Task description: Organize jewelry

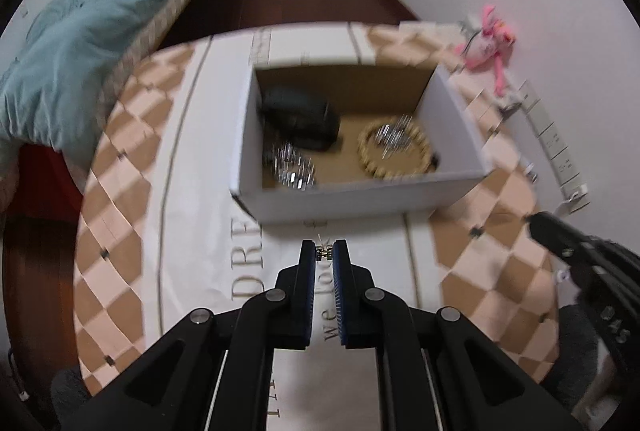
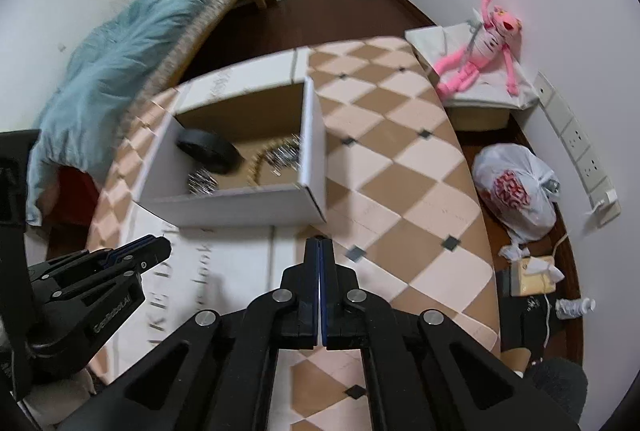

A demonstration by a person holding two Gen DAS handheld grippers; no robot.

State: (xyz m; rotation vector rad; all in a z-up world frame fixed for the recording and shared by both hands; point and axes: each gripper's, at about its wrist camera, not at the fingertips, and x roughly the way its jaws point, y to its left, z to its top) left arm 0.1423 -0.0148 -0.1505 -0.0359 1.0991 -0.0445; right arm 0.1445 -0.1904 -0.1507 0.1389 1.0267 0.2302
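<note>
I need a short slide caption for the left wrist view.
Left claw pinching a small trinket in front of the white box of jewelry.

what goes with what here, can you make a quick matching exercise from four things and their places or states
Things:
1. small metal piece
2. bead bracelet
3. pink plush toy
4. right gripper

Places or states:
a. shut, holding nothing
b. lying inside the white box
c. pinched at the left gripper tips
d. by the wall, off the table

Pairs: 1-c, 2-b, 3-d, 4-a
</note>
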